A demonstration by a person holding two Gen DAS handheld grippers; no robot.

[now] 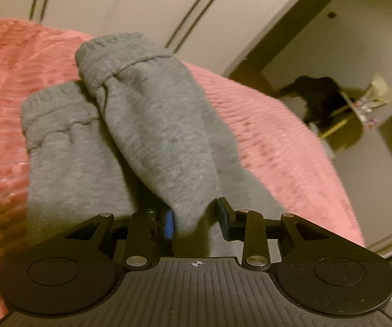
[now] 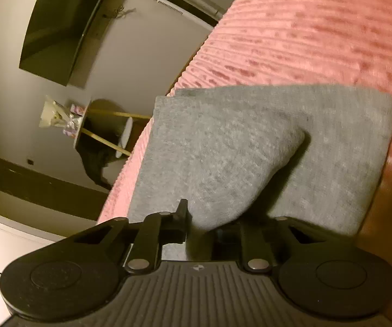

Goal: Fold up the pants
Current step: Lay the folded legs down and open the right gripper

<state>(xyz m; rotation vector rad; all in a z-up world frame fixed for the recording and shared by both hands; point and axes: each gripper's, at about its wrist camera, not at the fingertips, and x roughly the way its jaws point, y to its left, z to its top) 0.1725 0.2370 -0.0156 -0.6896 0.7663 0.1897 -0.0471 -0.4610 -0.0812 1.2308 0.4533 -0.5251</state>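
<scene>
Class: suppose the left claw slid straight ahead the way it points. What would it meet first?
The grey pants: a fold of the leg already sits pinched in the left claw, and that leg stretches ahead toward the cuffs. Past them lies the pink bedspread, though depth is unclear.

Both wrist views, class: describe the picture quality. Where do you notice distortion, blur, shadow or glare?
Left wrist view: fisheye bends the wall lines, the room at the right edge is smeared, and a dark shadow lies on the pink blanket beside the grey pants. Right wrist view: the same bowing, glare in the top left corner, and a raised fold of the pants shadows the cloth behind it.
</scene>
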